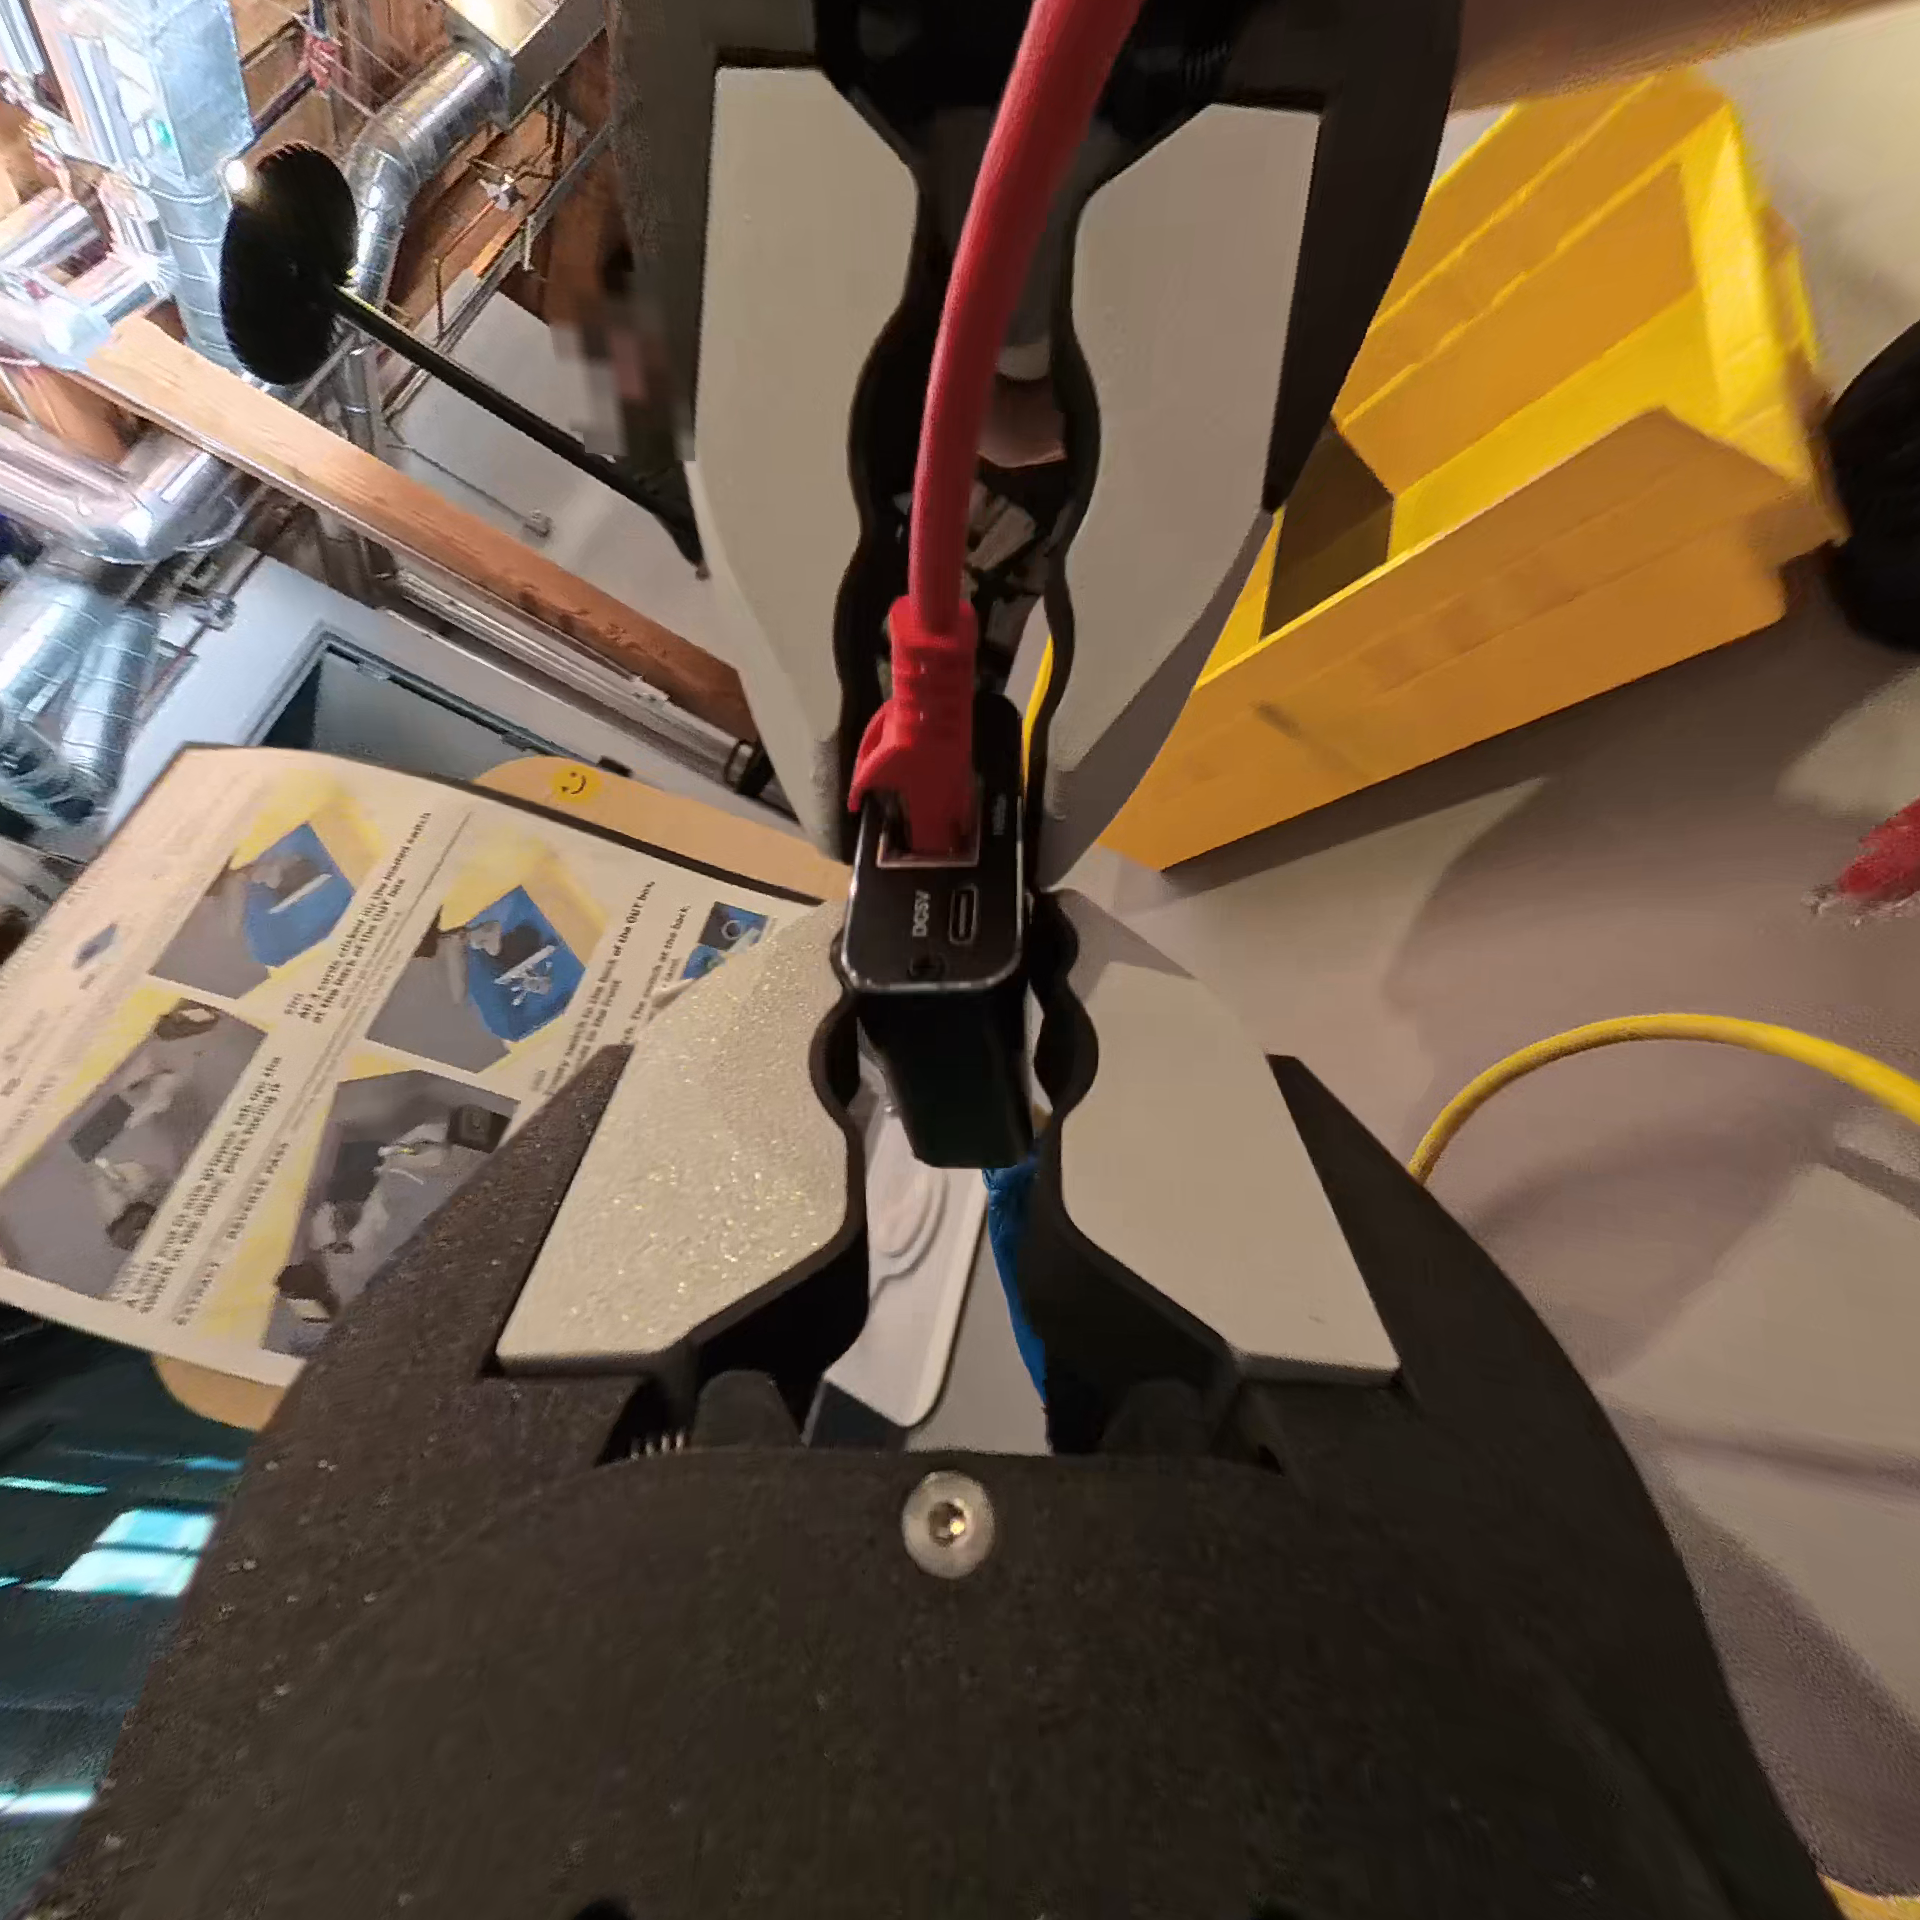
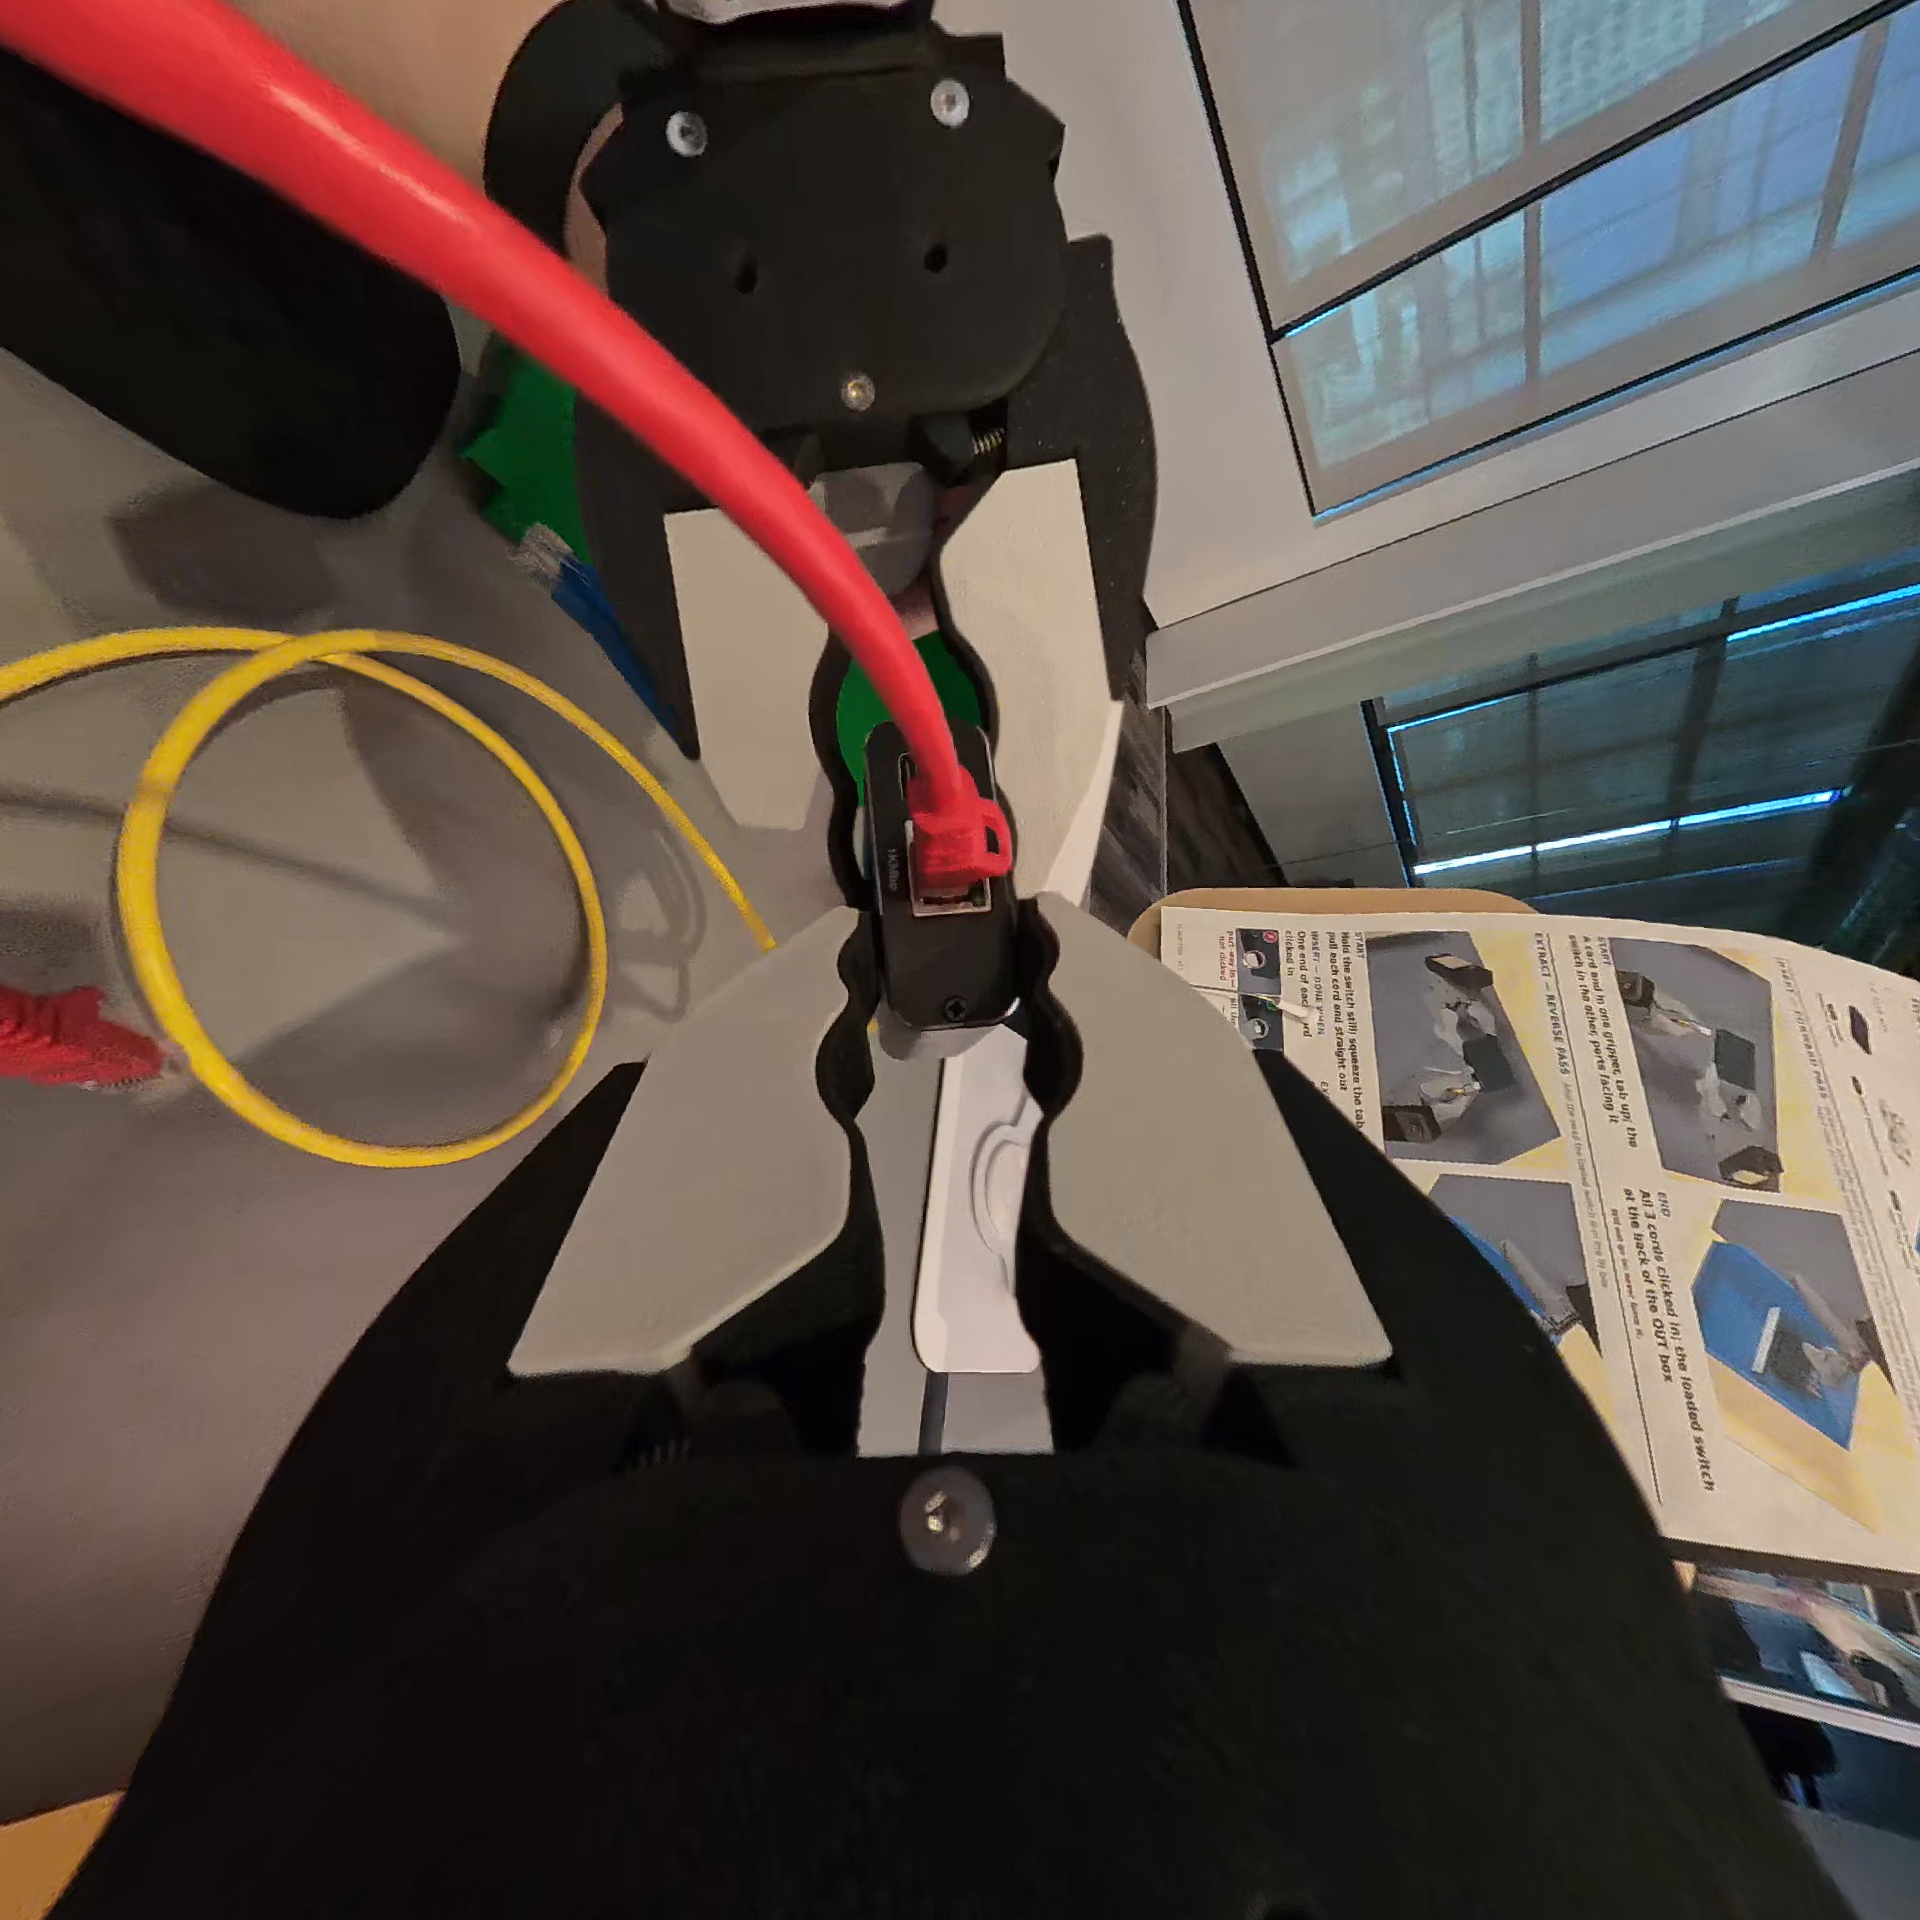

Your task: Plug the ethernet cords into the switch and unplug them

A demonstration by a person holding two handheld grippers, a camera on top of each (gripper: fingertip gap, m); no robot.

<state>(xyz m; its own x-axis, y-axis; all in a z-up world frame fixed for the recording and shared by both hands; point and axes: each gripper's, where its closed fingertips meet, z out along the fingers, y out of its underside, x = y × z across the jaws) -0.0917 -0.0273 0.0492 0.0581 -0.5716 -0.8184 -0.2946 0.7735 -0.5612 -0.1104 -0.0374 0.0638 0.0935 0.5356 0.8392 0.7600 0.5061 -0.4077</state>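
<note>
A small black switch (image 1: 935, 1039) is held in the air between my two grippers, which face each other. My left gripper (image 1: 940, 914) is shut on the end of the switch nearer its camera. A red ethernet plug (image 1: 920, 748) sits in the switch's port, and its red cord (image 1: 987, 312) runs up between the right gripper's fingers. In the right wrist view my right gripper (image 2: 943, 935) is shut on the switch (image 2: 940, 966), with the red plug (image 2: 951, 836) just beyond its tips. The left gripper (image 2: 935, 790) clamps the far end.
A yellow cord (image 2: 395, 1153) loops on the grey table (image 1: 1455, 1039), with a loose red plug (image 2: 62, 1029) beside it. A yellow bin (image 1: 1507, 520) stands at the right. A printed instruction sheet (image 1: 312, 987) lies on a board. A blue cord (image 1: 1013, 1247) lies below. Only a small space, under 4 cm, lies between the two pairs of fingers.
</note>
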